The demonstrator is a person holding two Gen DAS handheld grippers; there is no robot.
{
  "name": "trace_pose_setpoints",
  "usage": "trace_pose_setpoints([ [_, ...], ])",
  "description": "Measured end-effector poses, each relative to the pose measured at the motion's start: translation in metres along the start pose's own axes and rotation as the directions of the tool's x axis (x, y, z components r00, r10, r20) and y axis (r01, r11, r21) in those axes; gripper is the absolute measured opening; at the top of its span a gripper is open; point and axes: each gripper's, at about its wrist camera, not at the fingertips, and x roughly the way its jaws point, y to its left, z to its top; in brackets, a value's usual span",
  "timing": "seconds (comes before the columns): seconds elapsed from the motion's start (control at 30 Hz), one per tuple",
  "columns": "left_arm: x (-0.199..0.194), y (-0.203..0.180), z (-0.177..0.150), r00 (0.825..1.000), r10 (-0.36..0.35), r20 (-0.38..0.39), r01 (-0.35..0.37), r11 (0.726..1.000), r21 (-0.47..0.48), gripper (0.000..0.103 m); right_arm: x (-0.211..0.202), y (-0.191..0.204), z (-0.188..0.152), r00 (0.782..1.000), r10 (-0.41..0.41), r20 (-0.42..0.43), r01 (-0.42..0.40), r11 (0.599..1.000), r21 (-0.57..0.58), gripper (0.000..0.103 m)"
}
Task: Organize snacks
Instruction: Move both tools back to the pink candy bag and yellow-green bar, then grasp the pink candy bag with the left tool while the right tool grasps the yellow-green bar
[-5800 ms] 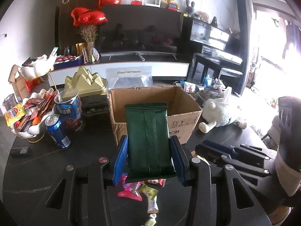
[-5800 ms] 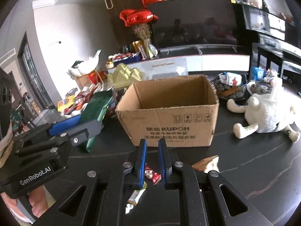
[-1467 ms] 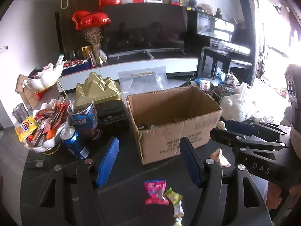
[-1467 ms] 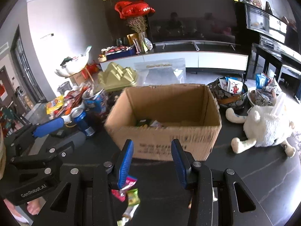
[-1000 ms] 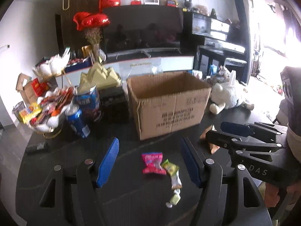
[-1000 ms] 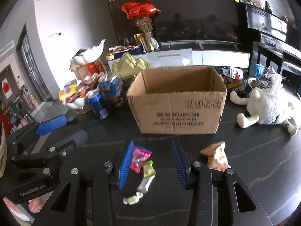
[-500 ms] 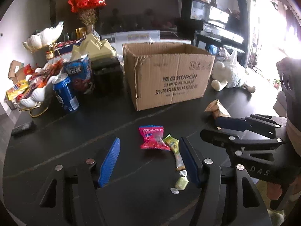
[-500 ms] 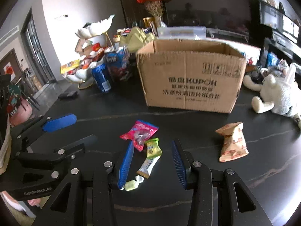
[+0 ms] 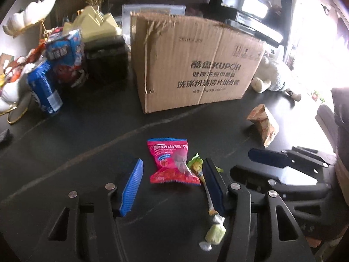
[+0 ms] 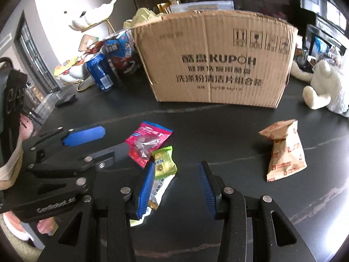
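Risk first: likely to pinch two wrappers at once, since the green packet (image 9: 196, 166) lies touching the pink packet (image 9: 171, 161) on its right and tucked against the inner face of the left gripper's (image 9: 172, 182) right finger; a closing squeeze could drag the green one along, crumple it, or skid the slick pink film off the dark bench (image 9: 87, 135) instead of lifting it. Could also clash with the right gripper (image 10: 176, 185), hanging just beside on the right over the same small heap. Left gripper jaws apart and just been narrowing, with the pink packet lying flat between them, nearer the right finger than the left, no pad pressing on it. Right gripper jaws apart too, nothing clamped; green packet just ahead of and against its left finger (image 10: 146, 187), with a pale stick wrapper (image 10: 160, 191) trailing back beneath that finger, so a closing there might catch only a wrapper edge. Small wrapped candy (image 9: 214, 238) lying close under the left gripper's right arm, easy to sweep aside unseen. Tan packet (image 10: 283, 150) well off to the right of the right gripper, standing crumpled and apart from the rest. Cardboard box (image 9: 196, 65) straight ahead of both grippers, beyond the heap, open top facing up; probable drop place, judging by the task.
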Motion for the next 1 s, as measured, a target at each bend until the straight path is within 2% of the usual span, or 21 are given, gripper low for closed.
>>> trace_pose_setpoints([
  [0.17,0.022,0.002,0.002,0.999,-0.005,-0.039,0.005,1.000,-0.012,0.052,0.008,-0.003,0.001,1.000,-0.005,-0.011,0.005,1.000,0.014,0.043],
  [0.47,0.037,0.008,-0.001,0.997,-0.022,-0.069,0.019,0.999,-0.039,0.042,0.020,-0.001,0.003,1.000,0.003,-0.023,-0.003,1.000,0.018,0.043],
  [0.7,0.036,0.012,-0.002,0.998,-0.030,-0.064,0.027,0.999,-0.046,0.035,0.025,0.006,0.005,1.000,0.011,-0.029,-0.011,1.000,-0.001,0.043],
  [1.0,0.015,0.029,-0.008,0.998,0.028,-0.052,-0.033,0.995,-0.092,0.035,0.040,0.018,0.008,0.997,0.038,-0.066,-0.041,0.998,-0.048,0.043],
])
